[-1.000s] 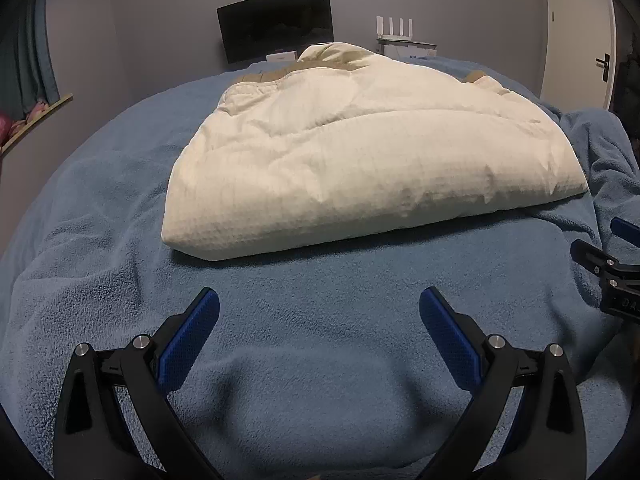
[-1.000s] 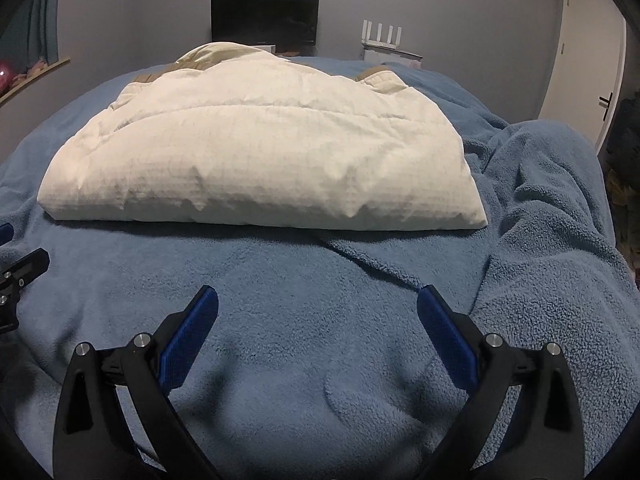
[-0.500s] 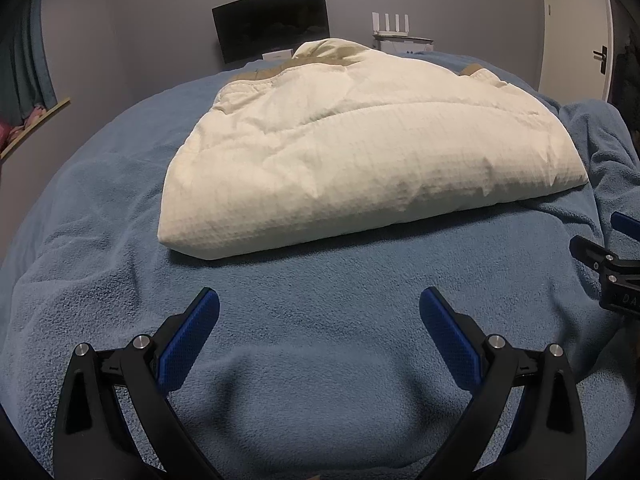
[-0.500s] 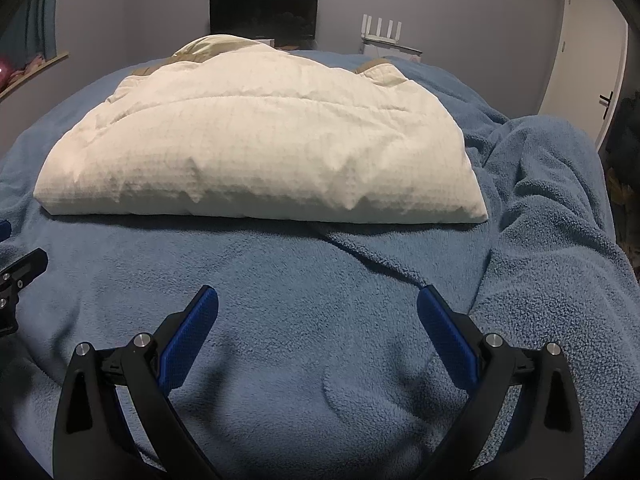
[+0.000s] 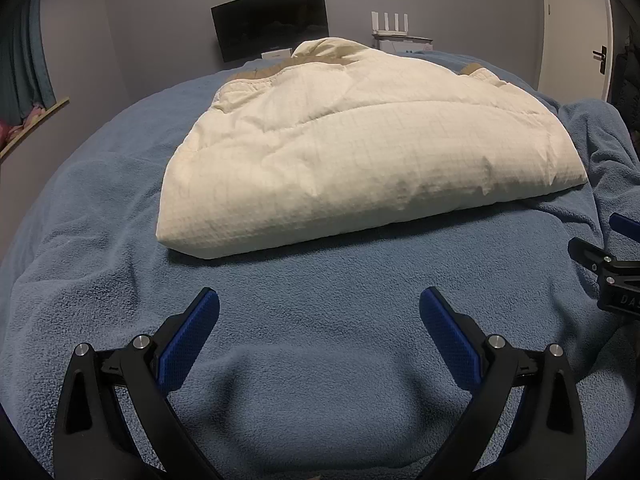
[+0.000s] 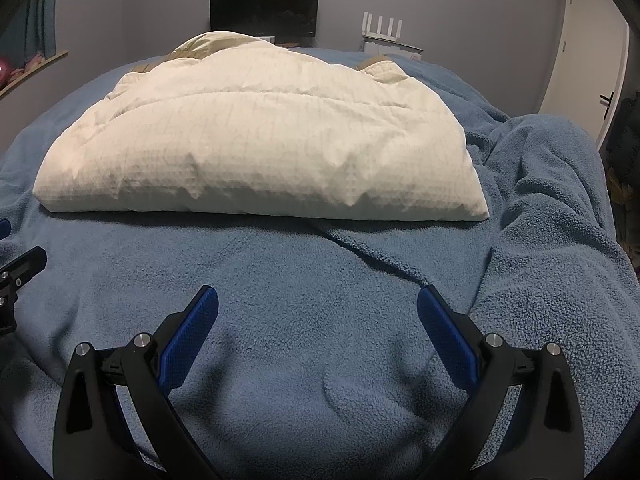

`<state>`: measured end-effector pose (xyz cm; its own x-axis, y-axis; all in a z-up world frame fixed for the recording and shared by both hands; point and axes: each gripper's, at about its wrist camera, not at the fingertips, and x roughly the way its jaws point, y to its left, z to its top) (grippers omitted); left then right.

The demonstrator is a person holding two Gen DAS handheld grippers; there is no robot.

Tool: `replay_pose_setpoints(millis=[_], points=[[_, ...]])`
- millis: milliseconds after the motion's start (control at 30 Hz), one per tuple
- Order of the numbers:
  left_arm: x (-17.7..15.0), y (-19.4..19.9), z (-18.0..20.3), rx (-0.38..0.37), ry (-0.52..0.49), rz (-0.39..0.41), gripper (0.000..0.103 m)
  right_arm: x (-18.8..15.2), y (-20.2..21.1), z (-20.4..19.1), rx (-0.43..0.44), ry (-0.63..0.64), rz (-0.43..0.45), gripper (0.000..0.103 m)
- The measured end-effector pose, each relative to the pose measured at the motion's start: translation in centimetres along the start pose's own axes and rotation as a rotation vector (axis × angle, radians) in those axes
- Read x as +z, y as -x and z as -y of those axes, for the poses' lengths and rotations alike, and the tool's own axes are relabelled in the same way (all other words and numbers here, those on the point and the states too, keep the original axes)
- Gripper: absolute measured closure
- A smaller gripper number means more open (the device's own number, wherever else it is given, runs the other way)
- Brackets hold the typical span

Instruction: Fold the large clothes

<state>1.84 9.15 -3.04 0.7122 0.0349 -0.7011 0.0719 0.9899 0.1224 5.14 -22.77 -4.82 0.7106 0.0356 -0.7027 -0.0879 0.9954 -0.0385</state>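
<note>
jacket (image 5: pixel 360 160): folded, mid-bed on the blanket (image 5: pixel 312 304), compact so it stays put
left gripper (image 5: pixel 319 320): jaws released, empty
right gripper (image 6: pixel 318 320): same, clear of the fold

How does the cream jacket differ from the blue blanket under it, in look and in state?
The jacket is cream, smooth and quilted in a fine grid; the blanket is blue and fuzzy. The jacket is puffy and folded into a thick bundle with a neat front edge; the blanket is spread wide, with loose wrinkles bunched at the right. The jacket covers only a part of the blanket. Both are soft fabric, and neither open gripper, left or right, touches the jacket.
</note>
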Motion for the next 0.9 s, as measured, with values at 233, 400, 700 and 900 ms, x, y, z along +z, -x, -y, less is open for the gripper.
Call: replay_pose_setpoints(millis=[233, 400, 700, 900], points=[[-0.05, -0.05, 0.02, -0.001, 0.0, 0.0, 0.007, 0.0, -0.03, -0.09, -0.001, 0.0, -0.002, 0.008], [-0.05, -0.07, 0.01, -0.001, 0.0, 0.0, 0.007, -0.06, -0.11, -0.11, -0.001, 0.001, -0.005, 0.008], [-0.02, -0.06, 0.04, 0.0, 0.002, -0.001, 0.007, -0.16, -0.19, -0.18, -0.002, 0.004, -0.011, 0.008], [-0.09, -0.03, 0.24, -0.002, 0.001, 0.0, 0.007, -0.11, -0.26, -0.24, -0.002, 0.005, -0.014, 0.008]])
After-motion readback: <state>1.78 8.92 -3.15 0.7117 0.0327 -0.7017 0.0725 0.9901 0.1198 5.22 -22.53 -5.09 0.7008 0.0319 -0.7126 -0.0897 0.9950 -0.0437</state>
